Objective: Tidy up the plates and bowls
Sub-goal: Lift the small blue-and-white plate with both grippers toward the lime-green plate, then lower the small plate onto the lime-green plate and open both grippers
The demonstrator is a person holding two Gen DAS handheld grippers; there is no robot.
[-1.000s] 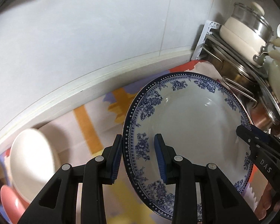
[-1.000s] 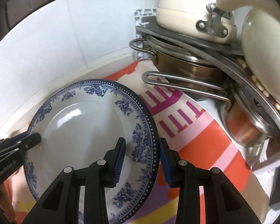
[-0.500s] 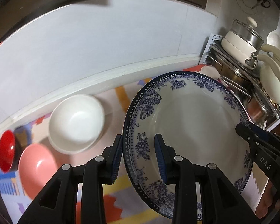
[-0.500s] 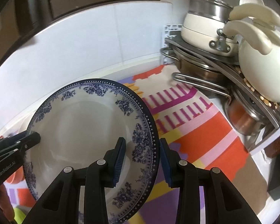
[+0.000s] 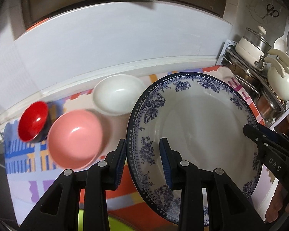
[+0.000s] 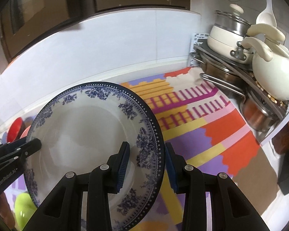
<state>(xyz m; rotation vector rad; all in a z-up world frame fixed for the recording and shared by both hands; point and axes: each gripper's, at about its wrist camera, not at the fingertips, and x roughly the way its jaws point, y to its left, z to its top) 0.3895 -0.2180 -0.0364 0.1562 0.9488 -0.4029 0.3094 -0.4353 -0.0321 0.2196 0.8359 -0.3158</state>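
Item: blue-and-white plate (image 5: pixel 198 119), wide floral rim with a dotted edge, plain white centre. Held tilted above the table (image 6: pixel 212 134), carried at two opposite edges.

Left claw (image 5: pixel 143 160): clamped on the plate's left rim, one blue pad under the edge, the other on the upper face.

Right claw (image 6: pixel 146 164): clamped on the plate's right rim in the same way, one pad on the face, one outside the edge. Each claw's tip also shows at the far side of the plate in the other camera.

Table covering: mat of orange, purple, yellow, pink and magenta blocks.

Bowls on the mat, left of the plate: white bowl (image 5: pixel 118 94) farthest back, near the wall ledge; pink bowl (image 5: pixel 75 140) just in front of it and nearer; red bowl (image 5: pixel 32 121) just left of the pink one. All upright, openings up.

A lime-green item (image 6: pixel 23 207) lies below the plate's near-left edge; kind cannot be told.

Far right corner: metal rack (image 6: pixel 221 57) stacked with steel pans, a cream lidded pot (image 6: pixel 227 36) and a cream kettle (image 6: pixel 273 73).
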